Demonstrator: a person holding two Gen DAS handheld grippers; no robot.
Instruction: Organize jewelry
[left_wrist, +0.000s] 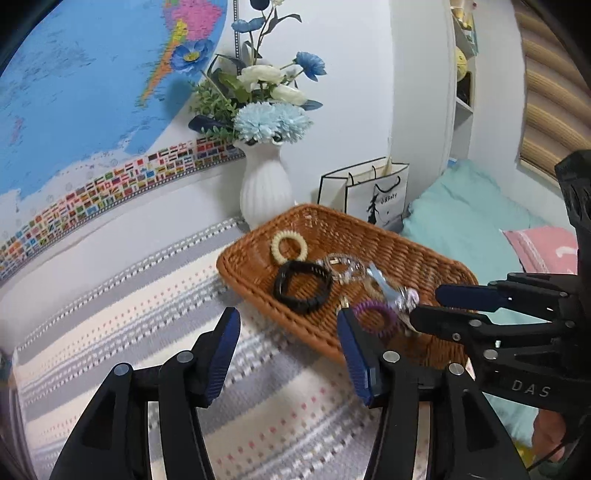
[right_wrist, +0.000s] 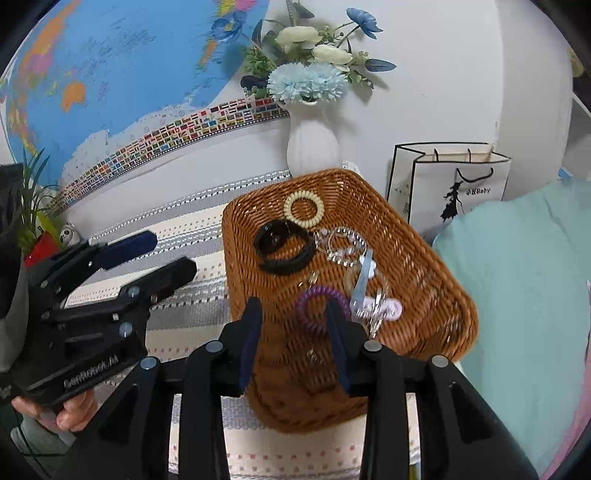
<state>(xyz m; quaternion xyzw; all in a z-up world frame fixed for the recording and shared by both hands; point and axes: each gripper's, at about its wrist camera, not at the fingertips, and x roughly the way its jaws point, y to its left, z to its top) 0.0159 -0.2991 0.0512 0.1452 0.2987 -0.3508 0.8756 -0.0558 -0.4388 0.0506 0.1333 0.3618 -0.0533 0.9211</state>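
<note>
A brown woven basket (left_wrist: 406, 251) (right_wrist: 424, 258) lies on a striped cloth. In it are a cream coil hair tie (left_wrist: 275, 253) (right_wrist: 288, 208), a black hair tie (left_wrist: 282, 290) (right_wrist: 284, 266), a clear bead bracelet (left_wrist: 343, 266) (right_wrist: 345, 234), a purple coil hair tie (left_wrist: 373, 306) (right_wrist: 314, 293), a pale blue clip (left_wrist: 376, 275) (right_wrist: 364, 273) and some silver pieces. My left gripper (left_wrist: 288, 321) (right_wrist: 173, 253) is open over the cloth at the basket's near left edge and holds nothing. My right gripper (right_wrist: 293, 310) (left_wrist: 424, 304) hangs open above the purple tie, its pads not pressing on it.
A white vase of blue and white flowers (left_wrist: 266, 192) (right_wrist: 312, 147) stands behind the basket, with a paper bag (left_wrist: 384, 195) (right_wrist: 458, 184) beside it. Teal bedding (left_wrist: 461, 214) (right_wrist: 517, 277) lies to the right. A world map covers the wall. A potted plant (right_wrist: 33, 214) stands far left.
</note>
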